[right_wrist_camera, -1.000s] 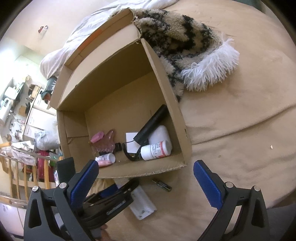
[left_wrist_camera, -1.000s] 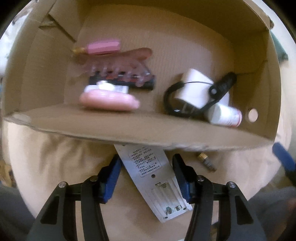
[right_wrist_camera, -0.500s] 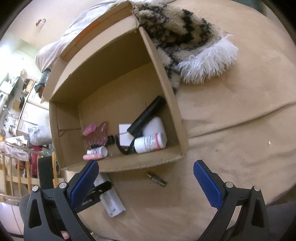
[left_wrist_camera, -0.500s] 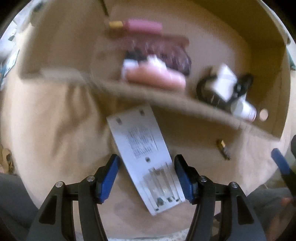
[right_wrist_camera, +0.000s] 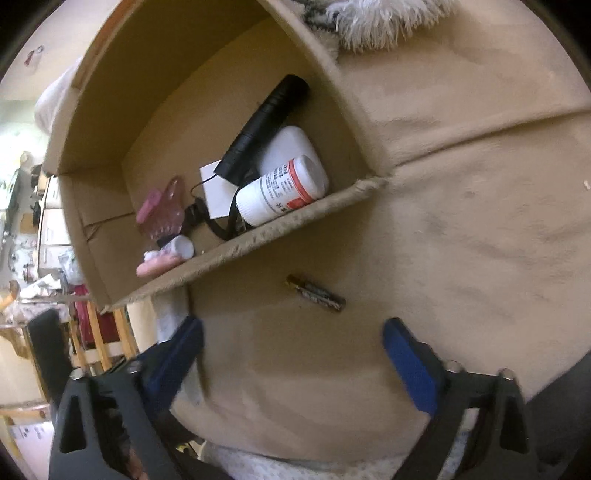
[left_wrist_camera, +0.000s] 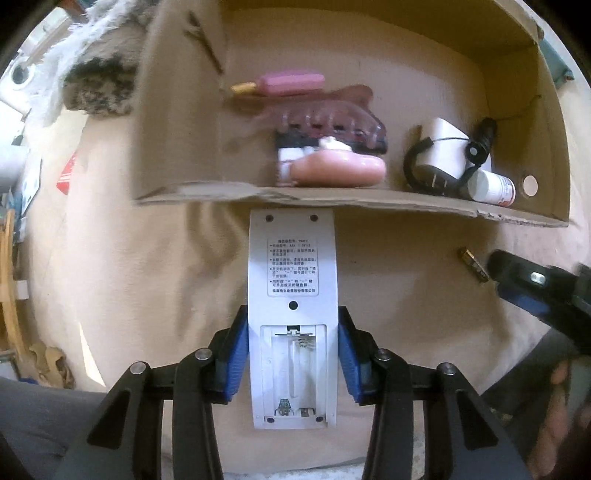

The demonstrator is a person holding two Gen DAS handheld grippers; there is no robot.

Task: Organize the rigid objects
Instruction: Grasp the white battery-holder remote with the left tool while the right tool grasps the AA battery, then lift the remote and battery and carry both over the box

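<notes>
My left gripper (left_wrist_camera: 292, 350) is shut on a white remote control (left_wrist_camera: 293, 288), back side up with its battery bay uncovered. The remote's far end reaches the near wall of a cardboard box (left_wrist_camera: 332, 201). The box holds a pink hair claw (left_wrist_camera: 325, 122), a pink tube (left_wrist_camera: 340, 170), a black flashlight (right_wrist_camera: 266, 122) and a white pill bottle (right_wrist_camera: 284, 190). A battery (right_wrist_camera: 316, 294) lies on the tan bedding in front of the box. My right gripper (right_wrist_camera: 291, 354) is open, low over the bedding just short of the battery.
A black-and-white fuzzy item (left_wrist_camera: 92, 77) lies beside the box's far left corner; it also shows in the right wrist view (right_wrist_camera: 376, 22). The tan bed cover (right_wrist_camera: 480, 203) spreads out to the right. Room clutter and wooden furniture (right_wrist_camera: 33, 295) lie beyond the bed's left edge.
My left gripper closed on the remote and squared it straight between the pads. My right gripper dropped and moved in toward the battery and the box front.
</notes>
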